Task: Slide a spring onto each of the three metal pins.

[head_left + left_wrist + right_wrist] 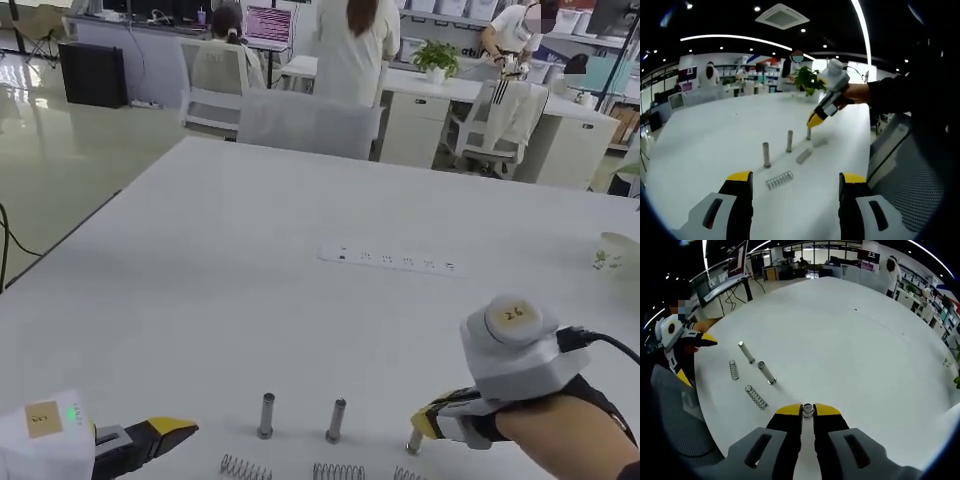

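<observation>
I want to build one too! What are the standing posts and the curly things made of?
The pins look like metal: grey, smooth, with a dull shine. The springs look like thin metal wire, silvery and coiled, though too small to be sure.

White table: three upright pins, springs, power strip.

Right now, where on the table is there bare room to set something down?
Bare: the wide stretch between power strip and pins, and beyond the strip. Crowded: the near edge, with pins, springs, the left gripper and the right gripper.
</observation>
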A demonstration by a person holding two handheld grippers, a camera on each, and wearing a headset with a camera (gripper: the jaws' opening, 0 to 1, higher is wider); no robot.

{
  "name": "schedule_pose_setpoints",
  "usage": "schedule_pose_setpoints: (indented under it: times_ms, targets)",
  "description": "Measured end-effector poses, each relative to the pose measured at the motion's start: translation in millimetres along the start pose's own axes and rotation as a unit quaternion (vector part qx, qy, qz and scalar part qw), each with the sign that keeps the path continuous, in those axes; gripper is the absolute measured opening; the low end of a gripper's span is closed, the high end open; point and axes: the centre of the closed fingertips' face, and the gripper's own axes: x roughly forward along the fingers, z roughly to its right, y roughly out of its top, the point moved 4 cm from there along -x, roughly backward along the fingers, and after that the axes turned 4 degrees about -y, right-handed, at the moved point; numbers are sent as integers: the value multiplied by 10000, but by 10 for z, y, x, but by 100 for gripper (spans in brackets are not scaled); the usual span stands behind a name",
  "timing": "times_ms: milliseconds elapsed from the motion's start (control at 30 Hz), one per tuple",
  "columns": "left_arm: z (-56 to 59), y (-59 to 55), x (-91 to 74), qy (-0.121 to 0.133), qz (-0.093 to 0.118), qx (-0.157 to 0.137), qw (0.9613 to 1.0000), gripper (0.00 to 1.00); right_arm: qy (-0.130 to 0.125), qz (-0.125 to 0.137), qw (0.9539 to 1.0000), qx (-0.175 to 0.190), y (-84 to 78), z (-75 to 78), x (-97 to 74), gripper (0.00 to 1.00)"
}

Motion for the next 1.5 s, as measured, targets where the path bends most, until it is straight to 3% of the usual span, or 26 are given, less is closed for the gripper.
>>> schedule_pose_setpoints:
  times_ms: [700,1000,1233,1500]
  targets:
    - [-26,-12,17,-53,28,-21,10000,65,-6,-40,9999,-153,-40,-12,7,14]
    - [-28,-6,25,-93,0,-1,10000,65,39,-92,9998,-184,-183,-28,-69,16]
    - [-13,15,41,-126,-28,37,9999,65,338,-171,9985,-403,-320,-153,-143,17]
    - [6,25,31,-118,-52,66,9999,65,571,-380,9952,-703,-457,-242,-105,17]
